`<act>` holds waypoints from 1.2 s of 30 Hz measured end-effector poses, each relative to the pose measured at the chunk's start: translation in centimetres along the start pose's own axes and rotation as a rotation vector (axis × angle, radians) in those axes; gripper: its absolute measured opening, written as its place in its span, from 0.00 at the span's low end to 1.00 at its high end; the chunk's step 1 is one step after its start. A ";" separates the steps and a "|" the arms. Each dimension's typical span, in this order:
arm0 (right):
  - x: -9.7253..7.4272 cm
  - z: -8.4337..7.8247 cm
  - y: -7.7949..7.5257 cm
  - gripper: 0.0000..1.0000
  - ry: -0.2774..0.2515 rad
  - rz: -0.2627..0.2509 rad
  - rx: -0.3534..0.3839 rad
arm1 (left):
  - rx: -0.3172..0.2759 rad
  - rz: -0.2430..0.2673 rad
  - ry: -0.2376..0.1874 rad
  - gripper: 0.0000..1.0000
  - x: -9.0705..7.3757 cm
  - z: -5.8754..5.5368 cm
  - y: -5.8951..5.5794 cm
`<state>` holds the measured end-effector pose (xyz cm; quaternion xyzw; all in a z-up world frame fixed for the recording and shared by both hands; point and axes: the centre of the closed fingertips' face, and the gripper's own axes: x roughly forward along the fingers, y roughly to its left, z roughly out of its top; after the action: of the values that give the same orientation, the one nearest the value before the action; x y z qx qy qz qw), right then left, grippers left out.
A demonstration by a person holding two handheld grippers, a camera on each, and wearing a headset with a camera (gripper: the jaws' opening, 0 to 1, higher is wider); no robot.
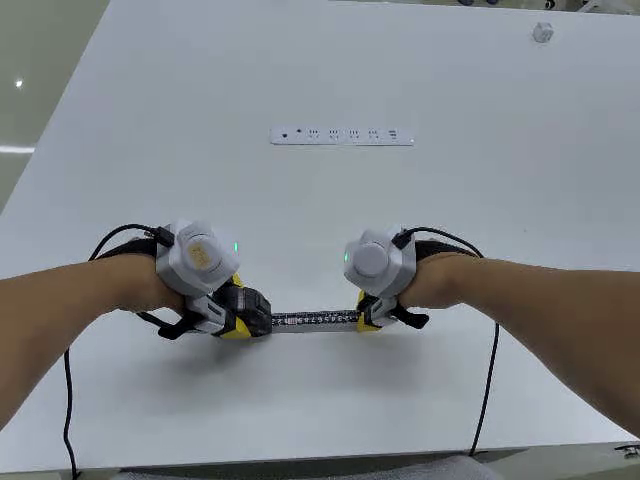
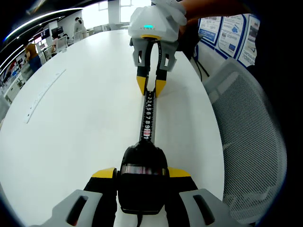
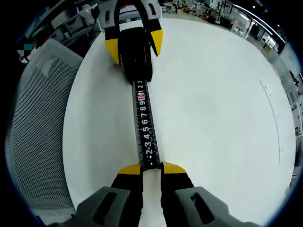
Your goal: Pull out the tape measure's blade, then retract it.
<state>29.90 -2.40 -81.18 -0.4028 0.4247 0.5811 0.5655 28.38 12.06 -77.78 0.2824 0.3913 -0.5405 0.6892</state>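
Observation:
A black tape measure case (image 1: 248, 311) (image 2: 143, 176) (image 3: 135, 52) sits low over the white table, clamped between the yellow-tipped fingers of my left gripper (image 1: 237, 318) (image 2: 142, 173). Its blade (image 1: 314, 319) (image 2: 148, 116) (image 3: 144, 125) runs straight out, showing roughly thirteen centimetres of numbers. My right gripper (image 1: 366, 319) (image 3: 151, 168) is shut on the blade's end. The two grippers face each other along the table's near edge, with the right gripper (image 2: 151, 85) opposite in the left gripper view and the left gripper (image 3: 134, 47) opposite in the right gripper view.
A white power strip (image 1: 342, 136) lies flat mid-table, beyond both grippers. A small grey object (image 1: 542, 32) sits at the far right corner. A mesh chair (image 2: 246, 142) (image 3: 38, 123) stands beside the near table edge. Black cables (image 1: 490, 380) trail off the front edge.

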 end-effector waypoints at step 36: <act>-0.6 -2.1 -0.3 0.12 0.005 -0.006 0.028 | -0.002 0.002 -0.007 0.36 0.0 0.1 0.0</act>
<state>30.21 -4.55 -81.24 -0.3976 0.4328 0.5725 0.5717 28.42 11.99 -77.77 0.2800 0.3892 -0.5406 0.6913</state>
